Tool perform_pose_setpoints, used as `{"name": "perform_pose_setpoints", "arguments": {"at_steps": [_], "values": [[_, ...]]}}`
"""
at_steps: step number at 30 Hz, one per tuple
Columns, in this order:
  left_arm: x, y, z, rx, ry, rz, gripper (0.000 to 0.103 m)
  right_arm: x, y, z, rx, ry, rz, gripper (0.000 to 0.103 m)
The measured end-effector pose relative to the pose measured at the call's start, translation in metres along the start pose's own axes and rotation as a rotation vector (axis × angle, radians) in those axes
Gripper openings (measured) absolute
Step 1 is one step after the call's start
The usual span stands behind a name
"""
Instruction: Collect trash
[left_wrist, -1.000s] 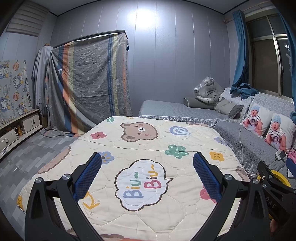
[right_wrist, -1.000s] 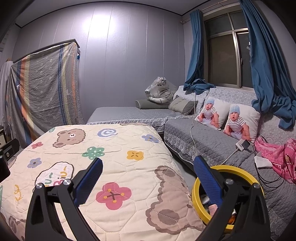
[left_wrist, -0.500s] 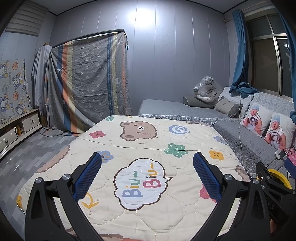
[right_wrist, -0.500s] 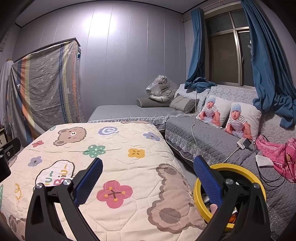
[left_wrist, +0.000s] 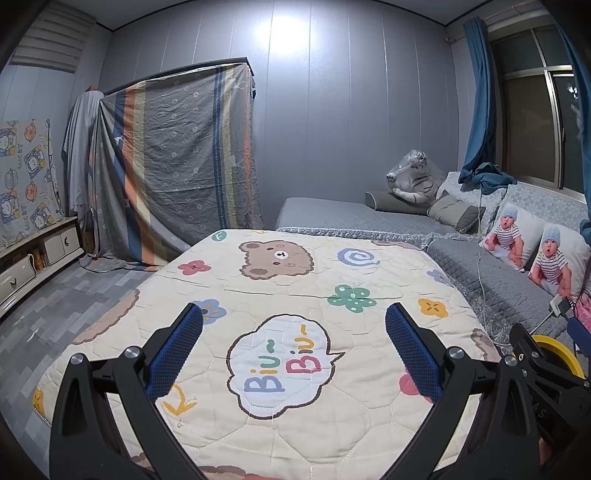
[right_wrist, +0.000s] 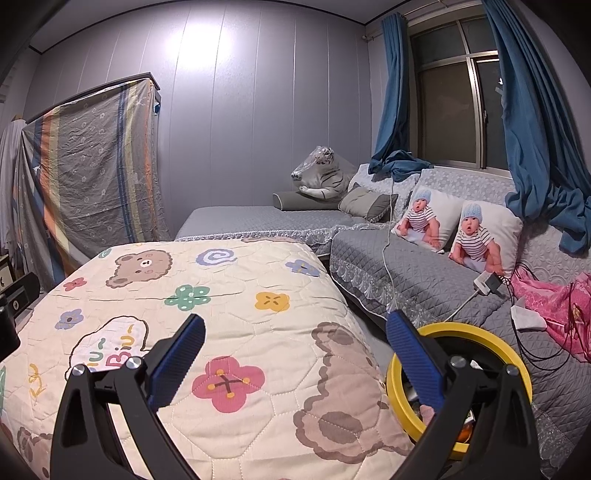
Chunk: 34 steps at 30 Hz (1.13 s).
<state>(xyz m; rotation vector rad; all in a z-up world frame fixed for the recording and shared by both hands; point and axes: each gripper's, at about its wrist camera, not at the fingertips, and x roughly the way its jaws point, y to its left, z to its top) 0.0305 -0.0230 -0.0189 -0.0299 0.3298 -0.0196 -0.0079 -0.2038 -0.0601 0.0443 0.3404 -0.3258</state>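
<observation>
Quilt (left_wrist: 280, 295) with cartoon bears covers the table beside grey sofa (right_wrist: 424, 266).

Black gripper (left_wrist: 293, 347) frames, blue ribbed pads (left_wrist: 177, 350), silver screws

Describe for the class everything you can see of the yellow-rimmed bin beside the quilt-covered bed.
The yellow-rimmed bin stands upright in the gap between the cartoon quilt and the grey sofa, low in the right wrist view. Its broad round rim looks like glossy yellow plastic around a dark opening. Small items lie inside, including something orange, too hidden to identify. The open right gripper partly blocks it; one blue finger crosses the rim. In the left wrist view only a sliver of rim shows.
</observation>
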Motion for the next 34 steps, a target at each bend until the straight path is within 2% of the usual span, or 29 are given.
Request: {"name": "perform_pose_setpoints", "arguments": {"at_steps": [34], "values": [[0.006, 0.0031, -0.0068, 0.001, 0.009, -0.005, 0.095, 0.0049, -0.0002, -0.0036, 0.004, 0.026, -0.002, 0.095]]}}
